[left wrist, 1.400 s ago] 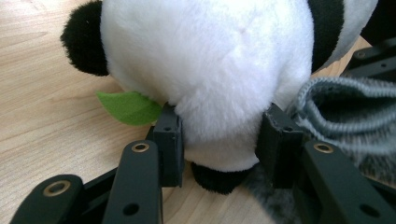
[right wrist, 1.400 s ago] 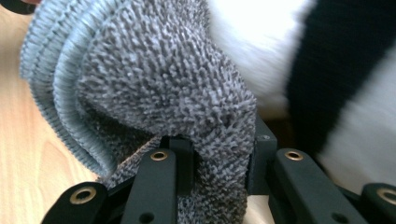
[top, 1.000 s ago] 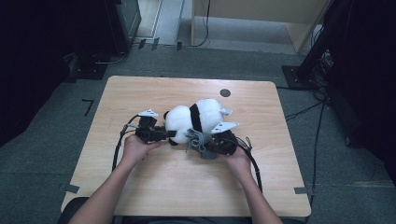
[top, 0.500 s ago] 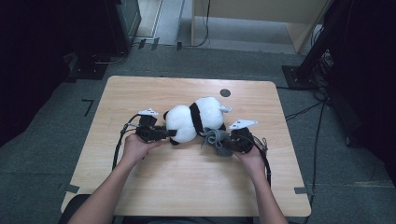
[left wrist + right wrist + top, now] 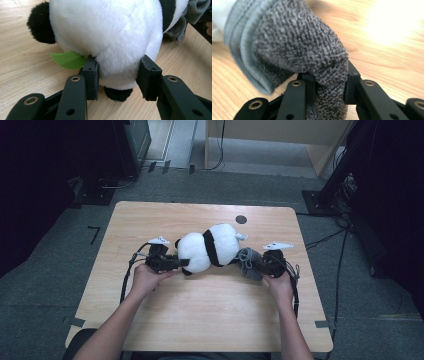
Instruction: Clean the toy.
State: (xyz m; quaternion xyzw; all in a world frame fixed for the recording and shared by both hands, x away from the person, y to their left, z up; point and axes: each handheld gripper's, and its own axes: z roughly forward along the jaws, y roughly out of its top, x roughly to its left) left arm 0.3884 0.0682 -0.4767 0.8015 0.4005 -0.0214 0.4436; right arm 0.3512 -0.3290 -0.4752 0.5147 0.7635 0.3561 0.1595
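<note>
Plush panda (image 5: 210, 247): white body with a black band round the middle, black ears and paws; lies on its side near the middle of the wooden table (image 5: 165, 215), long axis running left to right in the high view. In the left gripper view a green felt leaf (image 5: 68, 60) pokes out from under the white body, beside a black ear (image 5: 41, 23).

Left gripper (image 5: 175, 262): at the panda's left end in the high view, held in the person's left hand (image 5: 145, 277). Its two black jaws are clenched on the white plush, one on each side, the pile bulging between them; a black paw (image 5: 117, 93) shows just below the grip.

Grey sock (image 5: 248, 261): knitted, dark grey terry with a paler ribbed cuff; sits at the panda's right end, touching the toy on one side, its other end in the right gripper.

Right gripper (image 5: 260, 266): held in the person's right hand (image 5: 280, 285), right of the panda. Its jaws are closed on a fold of the grey sock, the fabric pinched and bunched between them, the cuff hanging to the left in the right gripper view.

Table hole (image 5: 241, 219): small dark round opening near the far edge, well apart from the toy.
</note>
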